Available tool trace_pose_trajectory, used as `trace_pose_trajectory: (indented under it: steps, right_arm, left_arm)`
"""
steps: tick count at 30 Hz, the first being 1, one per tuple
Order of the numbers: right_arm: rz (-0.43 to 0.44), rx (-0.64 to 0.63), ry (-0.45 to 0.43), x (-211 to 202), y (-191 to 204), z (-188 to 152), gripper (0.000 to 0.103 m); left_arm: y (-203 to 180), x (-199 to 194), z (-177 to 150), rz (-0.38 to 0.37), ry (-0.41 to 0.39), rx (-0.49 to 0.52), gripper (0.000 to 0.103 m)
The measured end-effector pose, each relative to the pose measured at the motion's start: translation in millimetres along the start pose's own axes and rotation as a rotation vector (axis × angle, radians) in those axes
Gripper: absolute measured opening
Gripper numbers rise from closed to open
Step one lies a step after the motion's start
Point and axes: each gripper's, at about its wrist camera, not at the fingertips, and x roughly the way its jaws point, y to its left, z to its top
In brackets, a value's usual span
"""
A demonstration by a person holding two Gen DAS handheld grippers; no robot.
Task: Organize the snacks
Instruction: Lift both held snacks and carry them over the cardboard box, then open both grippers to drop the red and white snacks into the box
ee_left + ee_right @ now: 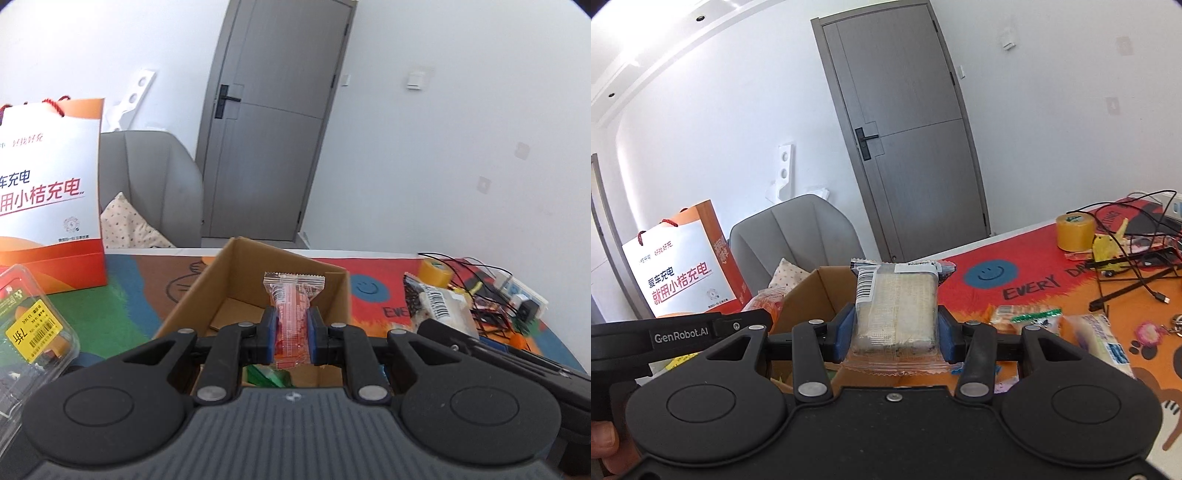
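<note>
Red snack packet [291,317] pinched in left gripper [291,328], pale snack pack [895,310] clamped in right gripper [897,328]

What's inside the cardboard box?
The cardboard box shows a mostly bare bottom and something green near the front. The left gripper and its red snack packet hide the rest.

Right claw [895,326] clamped on a clear-wrapped pale cake packet [895,306], barcode at its upper left, held above the open cardboard box [812,299]. Left claw's black arm [679,332] crosses at left. Tape roll [1075,230] and loose snack packs [1023,317] on the desk [1015,258].
</note>
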Motion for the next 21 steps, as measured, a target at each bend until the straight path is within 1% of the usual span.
trace_pose_trajectory:
  steps: [7,10,12,15,18,20,21]
  right_arm:
    - [0.022,-0.006,0.022,22.6,12.2,3.0,0.045]
    - [0.034,-0.004,0.032,32.2,16.7,3.9,0.046]
    - [0.043,-0.003,0.039,37.7,19.6,3.6,0.046]
    - [0.056,-0.002,0.051,46.1,23.5,2.8,0.046]
    - [0.069,0.005,0.06,54.4,27.3,2.5,0.046]
    - [0.094,0.017,0.068,59.5,28.2,2.0,0.047]
    - [0.105,0.027,0.073,61.9,27.7,2.0,0.048]
  left_arm:
    - [14.9,21.1,5.9,0.029,0.01,-0.035,0.016]
    - [15.5,26.8,8.3,0.061,-0.002,-0.022,0.02]
    - [19.7,28.0,9.0,0.042,0.003,-0.04,0.02]
    - [27.4,27.7,8.4,0.061,0.011,-0.064,0.023]
    - [35.6,24.2,6.8,0.069,0.015,-0.088,0.031]
    - [40.0,21.1,6.2,0.076,0.014,-0.102,0.042]
    - [41.8,19.7,6.6,0.082,0.013,-0.109,0.045]
